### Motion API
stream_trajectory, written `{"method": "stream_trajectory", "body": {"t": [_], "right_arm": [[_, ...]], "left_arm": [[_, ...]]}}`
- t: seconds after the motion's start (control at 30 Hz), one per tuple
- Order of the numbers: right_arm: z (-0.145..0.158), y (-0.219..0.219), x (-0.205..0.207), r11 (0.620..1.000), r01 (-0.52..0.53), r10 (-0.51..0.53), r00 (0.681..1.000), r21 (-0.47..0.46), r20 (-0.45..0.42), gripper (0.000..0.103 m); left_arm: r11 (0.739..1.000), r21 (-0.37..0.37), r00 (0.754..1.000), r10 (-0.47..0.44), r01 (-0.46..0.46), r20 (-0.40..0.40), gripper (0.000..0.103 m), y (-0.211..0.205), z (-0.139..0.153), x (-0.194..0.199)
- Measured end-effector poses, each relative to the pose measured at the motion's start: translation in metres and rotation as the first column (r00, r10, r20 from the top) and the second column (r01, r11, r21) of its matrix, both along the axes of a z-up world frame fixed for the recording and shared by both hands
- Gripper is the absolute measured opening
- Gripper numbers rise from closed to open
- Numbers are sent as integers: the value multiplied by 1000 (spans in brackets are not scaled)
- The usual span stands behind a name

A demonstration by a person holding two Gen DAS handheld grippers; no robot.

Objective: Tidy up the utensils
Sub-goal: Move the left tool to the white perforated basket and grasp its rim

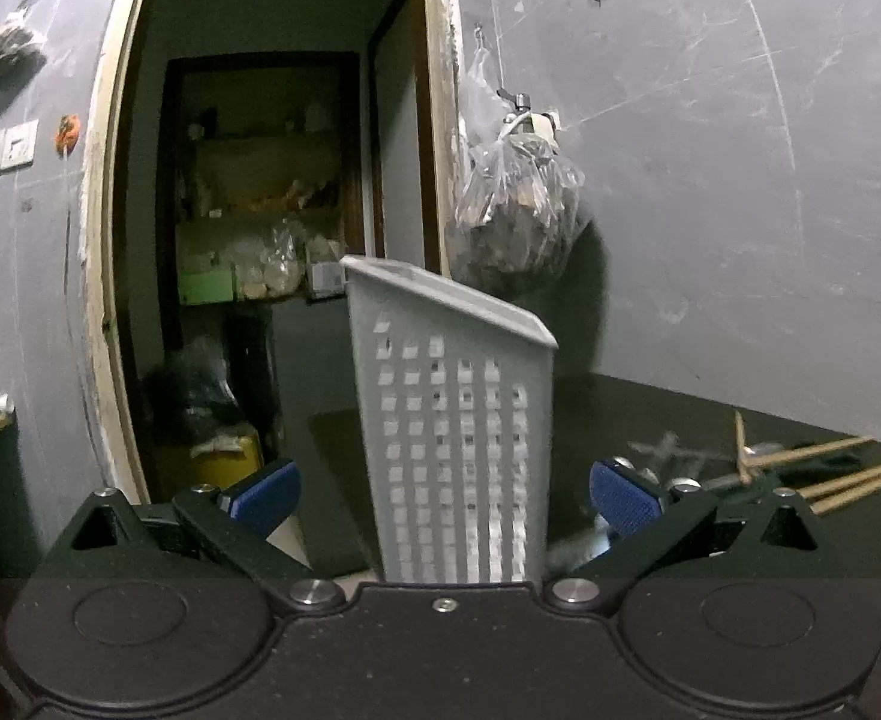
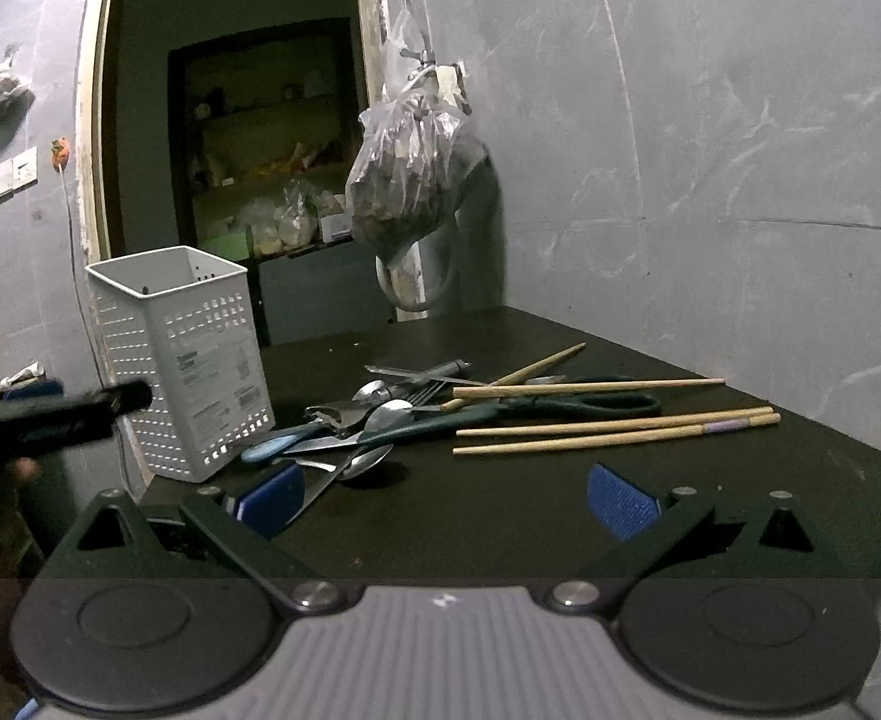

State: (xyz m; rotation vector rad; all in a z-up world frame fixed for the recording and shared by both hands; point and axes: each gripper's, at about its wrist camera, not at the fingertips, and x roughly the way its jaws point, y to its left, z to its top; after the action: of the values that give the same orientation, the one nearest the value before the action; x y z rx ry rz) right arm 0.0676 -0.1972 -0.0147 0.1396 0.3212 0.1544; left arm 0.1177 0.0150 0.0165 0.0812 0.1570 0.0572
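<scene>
Basically the white holder (image 2: 182, 360) stands at the counter's (image 2: 530, 516) left edge, the utensil pile (image 2: 368, 420) just right of it. Left claw (image 1: 443, 495) is spread around the holder, not gripping; right claw (image 2: 443, 495) is spread and empty. A sloppy squeeze could tip the holder off the edge.

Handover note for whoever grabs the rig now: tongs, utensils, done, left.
Left tongs: open, straddling the white perforated holder, pads not touching it.
Right tongs: open, empty, low over the dark table, facing the pile.
Holder stands at the table's left edge; nothing sticks out of it.
Loose on the table: chopsticks, spoons, scissors, a blue-handled tool, other cutlery.
Done: nothing sorted that shows.
Left: steady the holder, load every utensil.
</scene>
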Motion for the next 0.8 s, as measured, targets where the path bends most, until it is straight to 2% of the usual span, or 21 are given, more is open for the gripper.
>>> {"method": "stream_trajectory", "body": {"t": [0.2, 0.4, 0.43, 0.5, 0.6, 0.8], "right_arm": [[2, 0, 18, 1000, 1, -1, 1000, -10, -17, 103], [-2, 1, 27, 1000, -8, 7, 999, -6, -34, 103], [-3, 1, 28, 1000, -8, 7, 999, -5, -36, 103], [-5, 1, 30, 1000, -8, 8, 999, -3, -42, 103], [-7, 0, 32, 1000, -7, 7, 999, -1, -51, 103], [-9, -3, 36, 1000, -14, 15, 997, 12, -71, 103]], "left_arm": [[999, 26, 999, 28, -27, -38, 103, -12, 3, 41], [997, 31, 995, 75, -74, -58, 102, -14, 1, 61], [996, 30, 995, 81, -80, -56, 100, -13, 2, 63], [998, 9, 997, 62, -62, -54, 83, -9, 2, 65], [998, -5, 997, 60, -60, -53, 77, -4, 2, 65], [999, -29, 998, 27, -29, -56, 76, 5, 0, 58]]}}
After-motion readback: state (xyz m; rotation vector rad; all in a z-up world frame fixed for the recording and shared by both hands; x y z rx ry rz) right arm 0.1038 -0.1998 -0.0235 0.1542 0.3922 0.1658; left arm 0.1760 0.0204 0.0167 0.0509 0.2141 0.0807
